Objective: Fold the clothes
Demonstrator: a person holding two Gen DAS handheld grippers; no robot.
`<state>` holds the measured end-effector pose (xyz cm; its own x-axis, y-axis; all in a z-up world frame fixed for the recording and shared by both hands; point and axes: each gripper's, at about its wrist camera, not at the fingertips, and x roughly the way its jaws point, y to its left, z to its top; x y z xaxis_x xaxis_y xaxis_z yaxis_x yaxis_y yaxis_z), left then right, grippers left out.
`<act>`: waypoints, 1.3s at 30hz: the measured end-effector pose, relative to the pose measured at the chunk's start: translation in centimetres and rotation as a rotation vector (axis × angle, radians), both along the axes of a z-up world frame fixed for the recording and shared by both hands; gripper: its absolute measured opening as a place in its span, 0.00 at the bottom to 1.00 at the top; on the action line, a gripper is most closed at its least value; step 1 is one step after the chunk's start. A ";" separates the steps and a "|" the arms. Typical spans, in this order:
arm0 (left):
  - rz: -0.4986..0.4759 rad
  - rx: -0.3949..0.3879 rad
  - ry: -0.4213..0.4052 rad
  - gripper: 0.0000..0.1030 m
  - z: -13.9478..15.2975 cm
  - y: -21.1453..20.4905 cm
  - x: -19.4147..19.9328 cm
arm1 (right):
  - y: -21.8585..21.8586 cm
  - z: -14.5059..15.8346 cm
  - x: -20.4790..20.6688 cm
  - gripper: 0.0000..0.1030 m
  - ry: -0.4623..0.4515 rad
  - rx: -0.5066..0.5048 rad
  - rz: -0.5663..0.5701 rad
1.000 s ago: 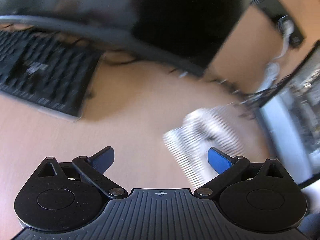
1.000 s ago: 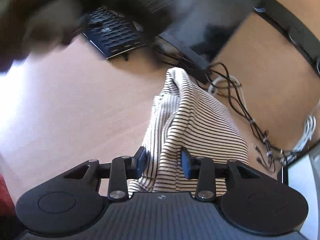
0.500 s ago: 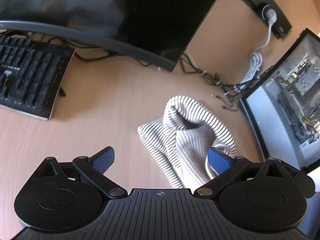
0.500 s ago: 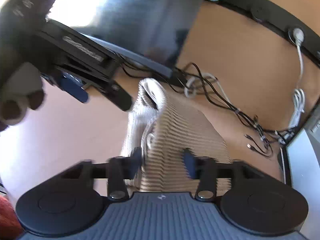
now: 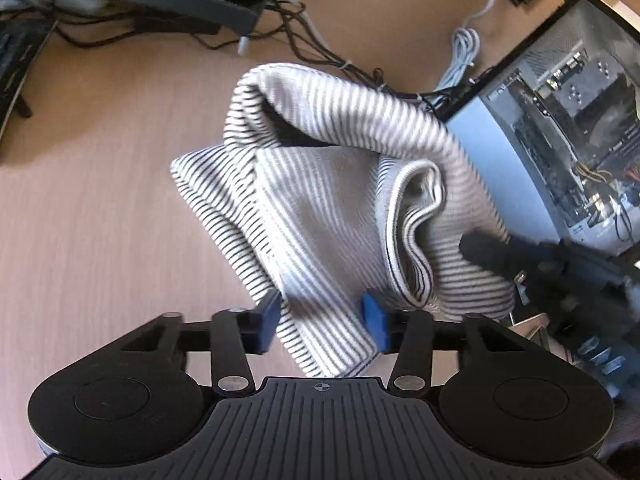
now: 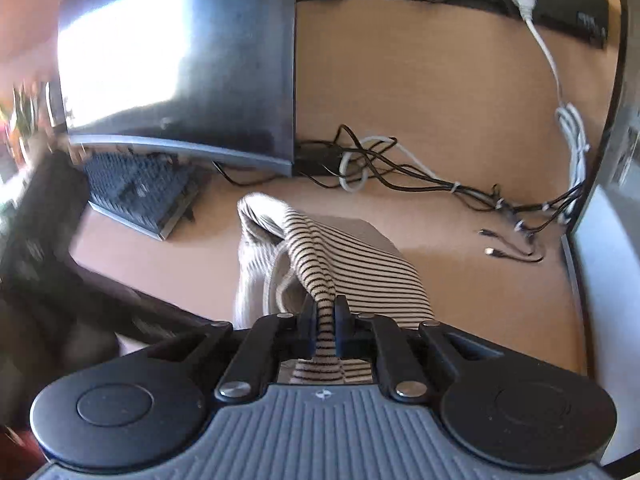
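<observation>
1. A wooden desk (image 6: 460, 288) carries a monitor (image 6: 180, 64), keyboard (image 6: 140, 196) and cables.
2. The striped garment (image 5: 328, 200) hangs bunched above the desk.
3. The right hand-held gripper (image 6: 325, 330) pinches a fold of it.
4. The left hand-held gripper (image 5: 322, 326) straddles a hem, fingers apart, not yet clamped.
5. Step: securing both corners; next, the left likely needs to close, then spread the garment flat.

Motion blur smears the right gripper (image 5: 516, 256) at the left wrist view's right edge, its fingertips buried in the striped garment (image 5: 332, 184). The keyboard (image 5: 12, 68) is cut off left.
</observation>
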<state>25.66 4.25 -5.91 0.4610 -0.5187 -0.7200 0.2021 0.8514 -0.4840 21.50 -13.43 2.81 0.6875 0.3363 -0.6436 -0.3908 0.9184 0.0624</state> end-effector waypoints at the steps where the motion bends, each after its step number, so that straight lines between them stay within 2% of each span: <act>1: -0.005 0.010 -0.007 0.46 -0.1 -0.3 0.0 | -0.1 0.1 0.1 0.08 0.010 0.018 0.002; 7: -0.022 0.076 -0.047 0.47 -0.1 -0.7 -0.6 | -0.6 0.0 0.9 0.07 0.092 0.161 0.039; 14: -0.023 0.063 -0.040 0.49 -0.5 -0.1 -0.4 | 1.0 -0.7 1.2 0.08 0.145 0.200 0.080; 20: -0.019 0.063 -0.026 0.54 -0.5 2.2 -0.8 | 3.2 -3.7 2.2 0.08 0.193 0.118 0.149; 22: -0.010 0.077 -0.027 0.66 -0.2 3.7 -1.2 | 4.3 -4.2 1.5 0.08 0.167 0.056 0.176; 24: 0.035 0.110 -0.041 0.62 0.5 5.7 -1.4 | 5.9 -4.7 0.5 0.12 0.120 -0.039 0.218; 26: 0.090 0.124 -0.072 0.62 2.0 7.5 -1.5 | 7.8 -5.3 -0.6 0.21 0.067 -0.140 0.268; 29: 0.068 0.024 -0.172 0.62 5.8 8.2 -1.7 | 10.3 -6.0 -1.6 0.25 0.013 -0.242 0.329; 31: -0.005 -0.046 -0.224 0.68 7.5 7.0 -1.4 | 11.5 -6.1 -1.9 0.27 -0.007 -0.278 0.359; 33: -0.083 -0.096 -0.241 0.74 8.1 5.1 -0.7 | 12.1 -6.2 -2.2 0.29 -0.019 -0.294 0.379; 34: -0.111 -0.092 -0.235 0.75 7.8 4.0 -0.3 | 12.1 -6.3 -2.3 0.32 -0.022 -0.294 0.385; 36: -0.150 -0.029 -0.205 0.73 6.3 2.0 1.0 | 12.0 -6.2 -2.5 0.39 -0.026 -0.290 0.394; 38: -0.150 0.043 -0.166 0.68 4.4 1.2 2.1 | 9.8 -5.4 -2.3 0.46 -0.014 -0.229 0.358; 39: -0.146 0.062 -0.146 0.62 3.6 1.4 2.5 | 8.7 -4.9 -2.3 0.51 -0.008 -0.198 0.340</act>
